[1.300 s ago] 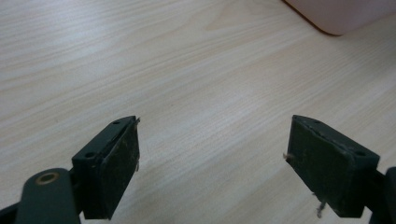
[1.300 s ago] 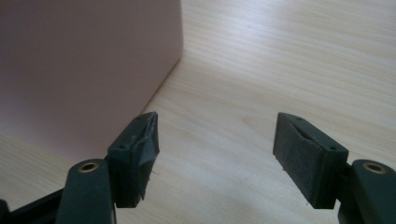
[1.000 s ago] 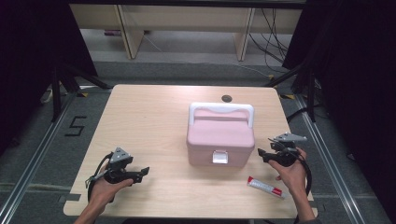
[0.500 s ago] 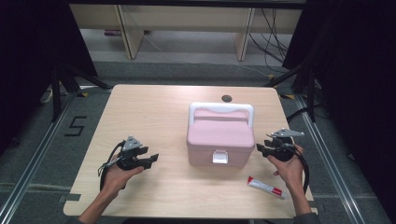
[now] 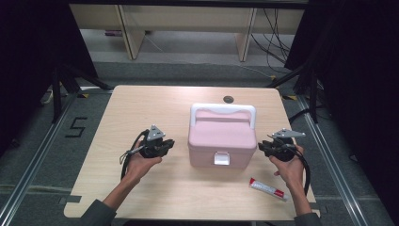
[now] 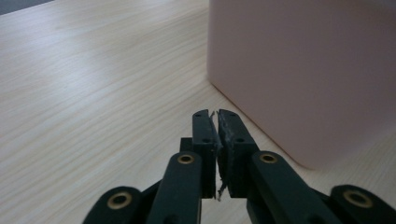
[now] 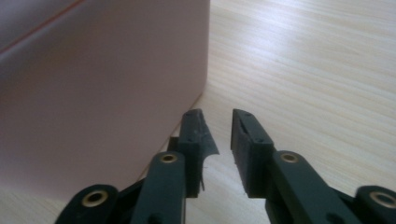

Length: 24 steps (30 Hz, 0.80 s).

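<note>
Both grippers flank the pink box (image 5: 223, 140) at mid-table — the left gripper (image 5: 165, 144), moved in from the table's left since a second ago, has closed empty, the right gripper (image 5: 261, 147) narrowed to a small gap — probably ready to steady its sides.

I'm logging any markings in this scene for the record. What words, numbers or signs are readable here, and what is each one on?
"5": dark tape figure on the grey floor, left of the table.
Print on the small red-and-white tube near the table's front edge: too small and blurred to read.
Pink box: no lettering seen.
</note>
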{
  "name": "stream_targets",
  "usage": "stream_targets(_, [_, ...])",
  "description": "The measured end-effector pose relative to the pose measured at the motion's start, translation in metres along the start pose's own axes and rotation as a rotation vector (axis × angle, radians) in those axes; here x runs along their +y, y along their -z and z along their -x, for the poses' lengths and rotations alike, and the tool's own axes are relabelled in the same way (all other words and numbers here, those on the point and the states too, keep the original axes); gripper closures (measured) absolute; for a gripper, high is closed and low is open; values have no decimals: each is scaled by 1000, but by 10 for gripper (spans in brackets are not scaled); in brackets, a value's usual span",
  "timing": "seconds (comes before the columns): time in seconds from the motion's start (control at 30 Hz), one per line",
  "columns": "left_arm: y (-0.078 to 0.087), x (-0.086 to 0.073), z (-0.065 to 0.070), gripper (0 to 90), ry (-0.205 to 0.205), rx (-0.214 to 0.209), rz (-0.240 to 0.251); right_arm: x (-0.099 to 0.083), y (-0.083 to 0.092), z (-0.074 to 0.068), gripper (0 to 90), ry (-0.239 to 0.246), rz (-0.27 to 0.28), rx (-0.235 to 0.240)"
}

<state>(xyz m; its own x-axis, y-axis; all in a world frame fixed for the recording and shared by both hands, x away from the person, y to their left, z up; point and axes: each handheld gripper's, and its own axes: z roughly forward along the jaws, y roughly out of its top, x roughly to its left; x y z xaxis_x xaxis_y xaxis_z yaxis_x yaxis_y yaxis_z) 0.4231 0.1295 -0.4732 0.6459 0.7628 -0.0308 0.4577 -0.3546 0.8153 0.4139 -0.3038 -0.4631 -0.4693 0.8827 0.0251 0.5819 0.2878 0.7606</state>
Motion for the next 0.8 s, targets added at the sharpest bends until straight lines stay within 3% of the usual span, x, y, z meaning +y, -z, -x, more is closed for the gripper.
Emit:
stream_targets(0.1, [-9,3,4,892,13,-20,5,2,-2,0,795,17,1,32])
stream_targets(0.13, [-10,4,5,894,9,-21,4,4,-1,-4,808,-7,-10,24])
stream_targets(0.27, [-18,9,9,896,-4,-34,12,9,-3,-5,842,51,-7,38])
stream_targets(0.3, [-22,10,11,896,19,-32,28,9,-4,-6,843,46,-9,43])
stream_targets(0.33, [-24,11,10,896,7,-36,15,9,-6,-7,847,63,11,26])
stream_targets(0.37, [-27,11,12,897,20,-36,30,10,-6,-9,849,47,9,33])
stream_targets(0.4, [-29,12,12,897,6,-47,13,11,-8,-9,852,78,20,29])
stream_targets(0.43, [-30,12,13,897,6,-50,14,12,-8,-12,859,51,10,39])
stream_targets(0.53, [-33,14,17,897,3,-65,20,13,-9,-14,878,58,5,60])
stream_targets(0.6, [-33,15,19,897,6,-98,20,13,-10,-16,893,66,5,60])
stream_targets(0.67, [-32,15,21,897,2,-85,20,12,-10,-16,900,52,16,80])
stream_targets(0.77, [-29,14,20,898,25,-100,23,10,-10,-17,900,48,29,104])
stream_targets(0.8, [-26,13,19,898,4,-92,9,10,-11,-18,900,48,32,110])
